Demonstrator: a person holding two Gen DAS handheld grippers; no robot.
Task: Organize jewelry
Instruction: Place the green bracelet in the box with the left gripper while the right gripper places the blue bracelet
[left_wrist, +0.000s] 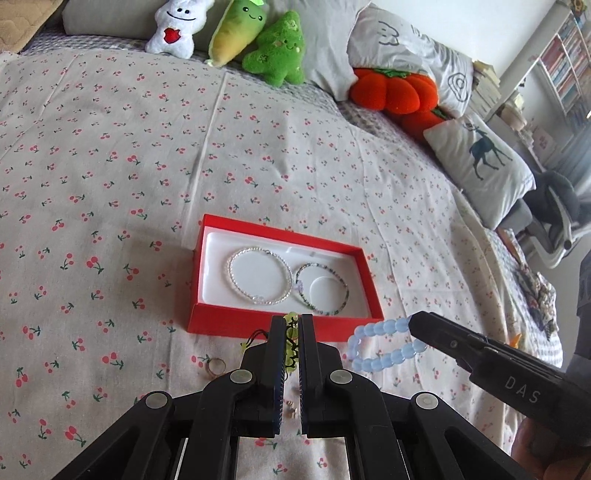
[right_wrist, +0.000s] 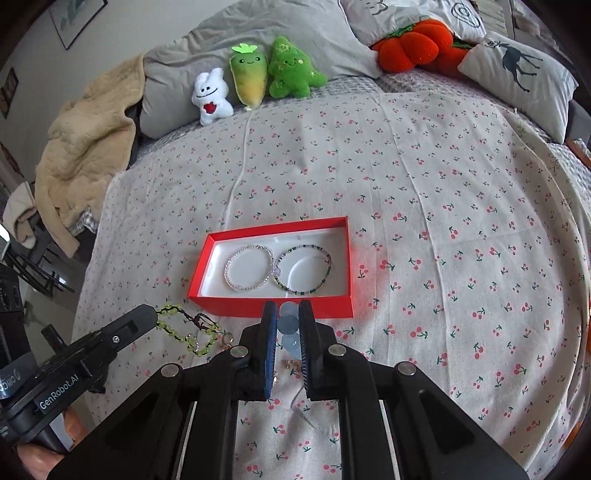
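Our left gripper (left_wrist: 290, 332) is closed on a yellow-green beaded bracelet (right_wrist: 184, 328), its black cord and green beads pinched between the two fingers just short of the red box's near wall; from the right wrist view the rest of that bracelet hangs as a loose loop beyond the fingertips, over the bedspread. Our right gripper (right_wrist: 288, 325) is clamped on a pale blue bead bracelet (left_wrist: 384, 345), with several round beads stacked between the pads, and from the left wrist view its free loop dangles from the tip, just to the right of the box's near corner. Directly ahead of both tools lies the open red box (left_wrist: 236, 325) with a white insert, resting flat on the cherry-print bedspread (left_wrist: 110, 166). Inside it we see a clear crystal bracelet (left_wrist: 258, 275) on the left and a dark green bead bracelet (left_wrist: 322, 289) on the right, their rims touching in the middle. On the cloth below the grippers lie a ring (left_wrist: 215, 366) and small earring-like pieces (left_wrist: 291, 402), too small for us to make out. Farther off, plush toys (right_wrist: 258, 79) and pillows (left_wrist: 480, 166) line the head of the bed.
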